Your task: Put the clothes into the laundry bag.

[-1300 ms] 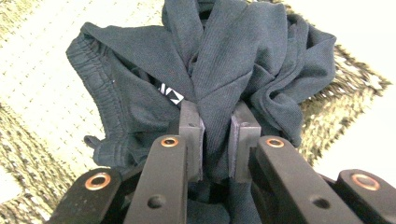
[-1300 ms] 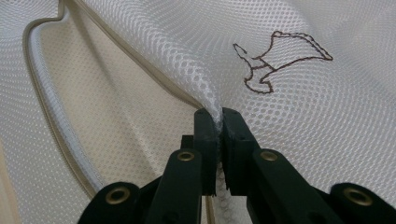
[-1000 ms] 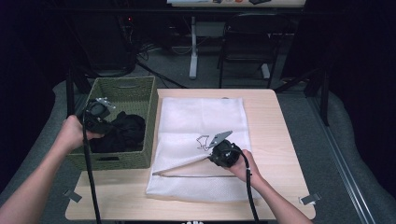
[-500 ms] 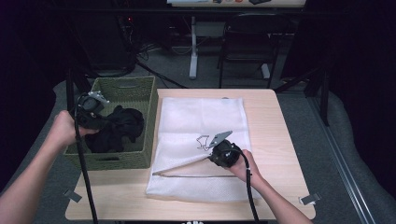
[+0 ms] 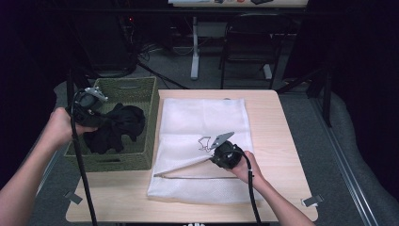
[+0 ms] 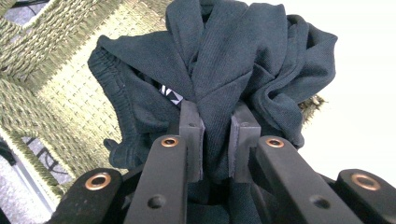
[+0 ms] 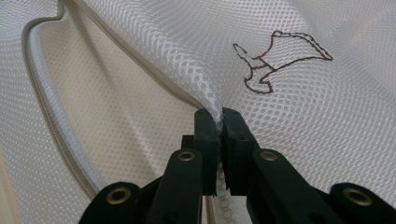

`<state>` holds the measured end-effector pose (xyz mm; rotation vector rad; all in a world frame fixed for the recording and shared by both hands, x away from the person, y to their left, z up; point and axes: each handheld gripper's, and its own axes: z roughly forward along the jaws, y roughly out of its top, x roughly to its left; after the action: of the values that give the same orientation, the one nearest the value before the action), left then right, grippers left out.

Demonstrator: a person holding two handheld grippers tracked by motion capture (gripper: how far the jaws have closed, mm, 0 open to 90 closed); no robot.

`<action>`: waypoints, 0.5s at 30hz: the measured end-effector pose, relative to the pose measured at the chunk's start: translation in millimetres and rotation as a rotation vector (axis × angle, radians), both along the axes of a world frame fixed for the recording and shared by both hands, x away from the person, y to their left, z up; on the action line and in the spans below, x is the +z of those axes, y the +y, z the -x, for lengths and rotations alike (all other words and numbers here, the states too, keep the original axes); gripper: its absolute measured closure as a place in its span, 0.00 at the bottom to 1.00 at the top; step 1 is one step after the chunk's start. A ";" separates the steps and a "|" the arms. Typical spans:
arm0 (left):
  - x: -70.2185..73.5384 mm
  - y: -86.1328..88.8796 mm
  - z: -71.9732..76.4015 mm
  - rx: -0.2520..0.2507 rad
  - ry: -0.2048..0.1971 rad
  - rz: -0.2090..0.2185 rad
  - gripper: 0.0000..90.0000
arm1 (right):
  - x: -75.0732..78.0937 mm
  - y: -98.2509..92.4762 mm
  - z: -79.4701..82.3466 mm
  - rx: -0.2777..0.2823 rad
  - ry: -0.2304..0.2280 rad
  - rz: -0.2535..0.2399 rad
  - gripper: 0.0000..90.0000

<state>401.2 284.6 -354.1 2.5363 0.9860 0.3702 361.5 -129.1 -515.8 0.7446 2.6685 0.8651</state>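
Observation:
A black garment (image 5: 115, 128) hangs bunched over the green woven basket (image 5: 136, 89) at the table's left. My left gripper (image 5: 101, 118) is shut on a fold of it; in the left gripper view the dark cloth (image 6: 224, 70) is pinched between the jaws of that gripper (image 6: 217, 140). A white mesh laundry bag (image 5: 202, 117) lies flat across the table, with a small embroidered mark (image 7: 275, 60). My right gripper (image 5: 214, 157) is shut on the bag's upper layer near its zippered opening (image 7: 42, 93), lifting that edge; the right gripper view has the mesh clamped at the tips of this gripper (image 7: 218, 122).
The basket stands at the left edge of the light wooden table (image 5: 277, 141). Bare tabletop lies to the right of the bag. Behind the table stand a chair (image 5: 249, 42) and a desk leg (image 5: 194, 47) on a dark floor.
My left gripper has risen with the black garment, drawing it up out of the basket and slightly left. The right gripper has kept still on the bag.

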 end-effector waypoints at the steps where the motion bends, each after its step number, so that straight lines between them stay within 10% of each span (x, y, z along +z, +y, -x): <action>1: 1.2 -0.5 0.6 0.001 -0.003 0.000 0.88 | 0.0 -0.2 0.0 -0.001 0.001 0.000 0.96; 15: 28.0 -9.9 13.1 -0.035 -0.034 0.010 0.88 | -0.7 0.0 -0.2 0.000 0.004 -0.003 0.96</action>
<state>388.1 274.7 -326.1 2.5266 0.9282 0.3963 361.7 -129.1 -516.6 0.7478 2.6709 0.8682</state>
